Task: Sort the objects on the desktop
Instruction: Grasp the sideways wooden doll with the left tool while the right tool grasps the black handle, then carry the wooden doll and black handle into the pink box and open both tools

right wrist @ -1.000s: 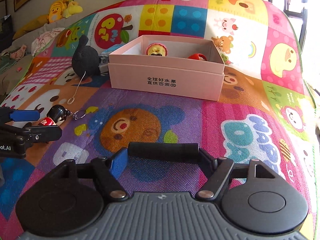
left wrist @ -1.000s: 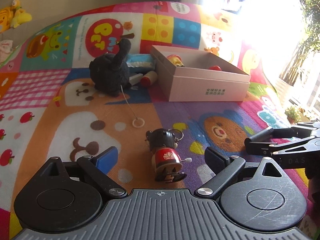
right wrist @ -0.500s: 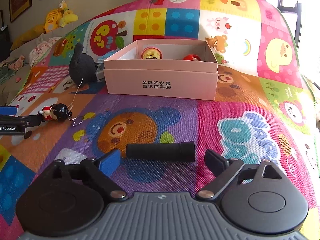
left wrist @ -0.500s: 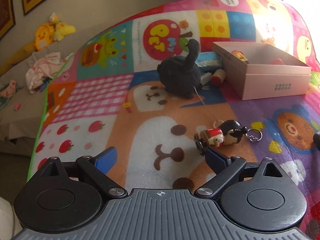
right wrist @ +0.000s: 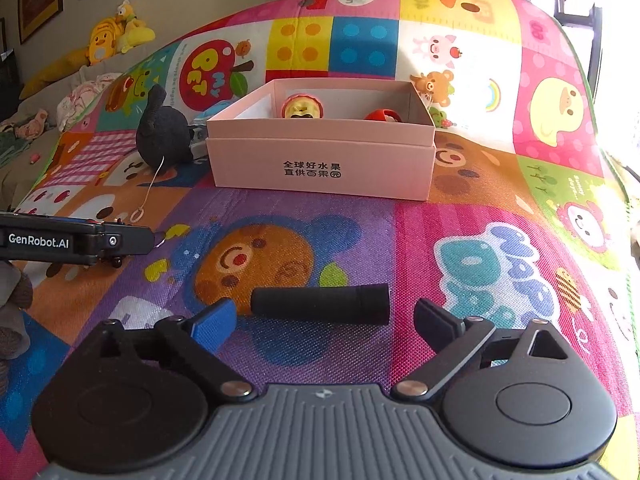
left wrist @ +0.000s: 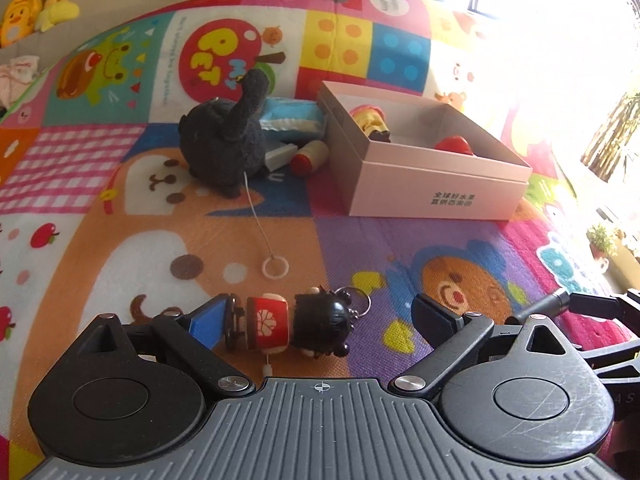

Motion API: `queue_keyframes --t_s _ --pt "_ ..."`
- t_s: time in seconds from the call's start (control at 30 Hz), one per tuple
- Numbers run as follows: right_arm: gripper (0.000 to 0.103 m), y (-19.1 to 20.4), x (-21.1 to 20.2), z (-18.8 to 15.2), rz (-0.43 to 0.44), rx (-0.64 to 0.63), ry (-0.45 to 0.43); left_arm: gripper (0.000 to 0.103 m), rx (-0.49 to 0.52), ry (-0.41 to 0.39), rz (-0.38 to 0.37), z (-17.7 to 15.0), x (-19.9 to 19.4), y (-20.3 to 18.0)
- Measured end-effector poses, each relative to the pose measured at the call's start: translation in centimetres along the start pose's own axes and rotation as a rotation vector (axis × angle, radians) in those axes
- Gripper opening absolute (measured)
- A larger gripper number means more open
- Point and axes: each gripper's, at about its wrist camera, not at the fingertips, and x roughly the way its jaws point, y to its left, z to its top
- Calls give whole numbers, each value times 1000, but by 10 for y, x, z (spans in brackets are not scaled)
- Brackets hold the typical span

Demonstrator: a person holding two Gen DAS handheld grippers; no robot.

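Observation:
A small doll keychain with a red body and black head lies sideways on the colourful mat. It is between the fingers of my left gripper, which is open; its base is right by the blue pad. A black cylinder lies across the mat just ahead of my open right gripper, untouched by either finger. The open pink box stands beyond, holding a yellow-and-red toy and a red object. The left gripper shows at the left edge of the right wrist view.
A black plush sits left of the pink box, its string ending in a white ring. A red-capped bottle and a blue-and-white packet lie between them. Yellow plush toys rest beyond the mat.
My right jaws have spread and let go of the black cylinder, which now lies on the mat. The doll has turned sideways and now lies between my left fingers.

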Motion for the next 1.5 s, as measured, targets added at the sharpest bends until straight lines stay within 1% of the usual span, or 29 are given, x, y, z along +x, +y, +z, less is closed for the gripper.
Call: queue_keyframes --t_s 0.1,0.13,0.2,0.27,0.33,0.53,0.57,0.6,0.7,0.83,0.97,1.1,1.2,1.37,1.5 --pt "96 0 1 0 3 1 1 82 35 3 13 1 4 -5" --pt "96 0 1 0 4 1 1 80 46 9 18 1 6 -6" --pt "96 0 1 0 4 0 2 80 57 11 26 0 6 -7" --pt "96 1 2 -1 5 -2 3 77 70 10 34 -2 4 -8" --pt "96 1 2 -1 4 -5 4 70 76 6 44 -3 3 -7" --pt "95 4 2 0 2 -22 7 70 70 5 40 -2 1 -4" --pt "92 5 2 0 1 -27 7 70 69 6 38 -2 1 -5" --pt "85 5 2 0 2 -32 9 70 69 5 36 -2 0 -5" --pt "75 7 2 -1 0 -41 5 70 75 -2 29 -3 -7 -6" --pt "75 7 0 0 -12 -39 8 70 85 -18 12 -4 -19 -10" --pt "75 5 -11 4 22 -28 16 70 103 -46 -14 -4 -36 -15" --pt "75 0 -39 16 42 -45 -21 70 130 -84 -33 -1 -54 -23" --pt "75 -6 -67 32 45 -59 -83 70 152 -128 -53 8 -68 -32" --pt "75 -15 -116 73 45 -93 -234 70 220 -214 -82 31 -85 -54" --pt "75 -22 -139 96 58 -86 -320 70 274 -264 -92 50 -85 -71"
